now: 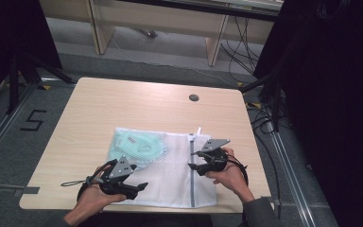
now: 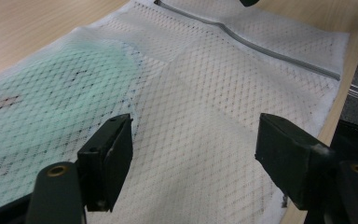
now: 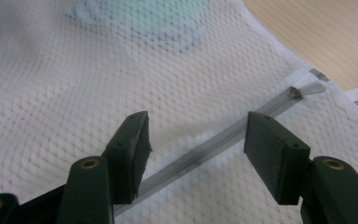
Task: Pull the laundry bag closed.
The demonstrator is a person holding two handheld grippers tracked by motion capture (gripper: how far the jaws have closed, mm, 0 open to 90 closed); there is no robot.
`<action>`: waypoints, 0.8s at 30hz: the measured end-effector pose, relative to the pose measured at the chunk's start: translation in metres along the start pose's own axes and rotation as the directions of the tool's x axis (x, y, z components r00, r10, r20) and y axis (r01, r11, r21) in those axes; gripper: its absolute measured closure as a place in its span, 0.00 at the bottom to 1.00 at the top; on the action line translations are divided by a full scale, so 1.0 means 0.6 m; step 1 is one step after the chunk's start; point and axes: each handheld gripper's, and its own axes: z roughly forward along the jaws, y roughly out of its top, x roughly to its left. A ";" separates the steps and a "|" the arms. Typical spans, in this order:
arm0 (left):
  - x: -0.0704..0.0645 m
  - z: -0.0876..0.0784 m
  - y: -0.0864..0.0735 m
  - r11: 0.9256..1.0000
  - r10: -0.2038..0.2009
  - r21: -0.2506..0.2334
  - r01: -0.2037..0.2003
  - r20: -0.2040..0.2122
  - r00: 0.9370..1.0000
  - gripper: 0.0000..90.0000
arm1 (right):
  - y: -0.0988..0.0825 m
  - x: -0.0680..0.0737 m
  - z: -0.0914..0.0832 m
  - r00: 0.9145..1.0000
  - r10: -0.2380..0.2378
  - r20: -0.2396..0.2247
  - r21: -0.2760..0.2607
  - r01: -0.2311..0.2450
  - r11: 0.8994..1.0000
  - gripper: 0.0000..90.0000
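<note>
Mesh laundry bag (image 1: 170, 165) lies flat on the wooden table (image 1: 123, 109), at the edge nearest the person; everything else is placed from it. Mint-green garment (image 1: 139, 144) sits inside its far-left corner. Grey zipper (image 1: 191, 170) runs along its right side, white pull tab (image 3: 313, 87) at the far end. Left gripper (image 1: 142, 186) hovers over the near-left part, jaws wide, nothing between them. Right gripper (image 1: 194, 160) straddles the zipper mid-length, jaws apart, no grip.

A round grommet (image 1: 194, 98) sits in the wooden table (image 1: 137, 101).
</note>
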 end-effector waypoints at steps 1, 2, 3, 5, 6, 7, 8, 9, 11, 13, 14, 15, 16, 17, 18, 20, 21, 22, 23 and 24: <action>0.000 -0.002 -0.002 1.000 -0.018 -0.006 0.018 -0.005 1.000 0.30 | 0.000 0.001 -0.005 1.000 0.003 -0.016 0.027 -0.003 1.000 0.45; 0.000 -0.001 -0.003 0.999 -0.028 -0.022 0.028 -0.001 1.000 0.30 | -0.004 0.005 -0.002 1.000 0.011 -0.011 0.000 -0.011 1.000 0.44; 0.001 -0.005 -0.004 1.000 -0.023 -0.008 0.023 -0.011 1.000 0.30 | -0.005 0.006 -0.004 1.000 0.000 -0.011 0.009 0.000 1.000 0.44; 0.002 -0.008 -0.005 1.000 -0.021 -0.002 0.021 -0.005 1.000 0.30 | -0.009 0.010 -0.008 1.000 0.009 -0.021 0.008 -0.009 1.000 0.44; -0.001 -0.008 -0.005 0.999 -0.033 -0.023 0.032 -0.014 0.999 0.30 | -0.011 0.011 -0.009 1.000 0.003 -0.018 0.007 -0.003 1.000 0.43; 0.003 -0.010 -0.006 1.000 -0.004 -0.012 0.004 -0.008 1.000 0.30 | -0.012 0.012 -0.013 1.000 0.006 -0.025 0.021 -0.005 1.000 0.43; 0.002 -0.013 -0.006 1.000 -0.010 0.000 0.010 -0.011 1.000 0.30 | -0.015 0.014 -0.013 1.000 0.006 -0.018 0.003 -0.006 1.000 0.42; 0.000 -0.012 -0.008 0.999 -0.029 -0.014 0.029 -0.008 1.000 0.30 | -0.018 0.016 -0.014 1.000 0.010 -0.018 0.004 -0.010 1.000 0.42; 0.000 -0.016 -0.008 1.000 -0.012 -0.005 0.012 -0.009 1.000 0.29 | -0.021 0.018 -0.019 1.000 0.008 -0.023 0.011 -0.008 1.000 0.42; -0.001 -0.018 -0.010 1.000 -0.019 -0.010 0.019 -0.013 1.000 0.29 | -0.025 0.022 -0.022 0.999 0.034 -0.035 0.005 -0.034 0.999 0.42; -0.001 -0.020 -0.010 1.000 -0.021 -0.011 0.021 -0.011 1.000 0.29 | -0.027 0.024 -0.023 0.999 0.036 -0.034 0.005 -0.036 0.999 0.41; -0.002 -0.023 -0.010 1.000 -0.017 -0.003 0.017 -0.014 1.000 0.29 | -0.030 0.026 -0.025 0.999 0.041 -0.036 0.015 -0.041 0.999 0.41; -0.002 -0.022 -0.012 1.000 -0.024 -0.014 0.024 -0.010 1.000 0.29 | -0.031 0.026 -0.026 0.999 0.031 -0.041 0.005 -0.031 1.000 0.41; 0.000 -0.024 -0.012 1.000 -0.006 -0.009 0.005 -0.017 1.000 0.29 | -0.033 0.028 -0.028 0.999 0.037 -0.037 0.006 -0.037 0.999 0.41; -0.001 -0.024 -0.012 1.000 -0.009 -0.022 0.008 -0.013 1.000 0.29 | -0.035 0.028 -0.029 0.999 0.031 -0.037 0.005 -0.031 1.000 0.41; -0.001 -0.028 -0.014 1.000 -0.019 -0.010 0.019 -0.012 1.000 0.29 | -0.040 0.033 -0.031 0.999 0.039 -0.033 0.000 -0.039 0.999 0.40; -0.001 -0.029 -0.014 1.000 -0.008 -0.008 0.008 -0.021 1.000 0.29 | -0.041 0.035 -0.034 0.998 0.055 -0.043 0.019 -0.054 0.998 0.40; -0.001 -0.030 -0.015 1.000 -0.013 -0.007 0.013 -0.017 1.000 0.29 | -0.043 0.036 -0.036 0.998 0.052 -0.046 0.018 -0.052 0.999 0.40; -0.002 -0.031 -0.016 1.000 -0.019 -0.009 0.019 -0.015 1.000 0.29 | -0.045 0.038 -0.037 0.998 0.047 -0.045 0.011 -0.046 0.999 0.40; -0.001 -0.032 -0.017 1.000 -0.013 -0.013 0.012 -0.021 1.000 0.29 | -0.046 0.039 -0.039 0.997 0.057 -0.049 0.018 -0.056 0.998 0.40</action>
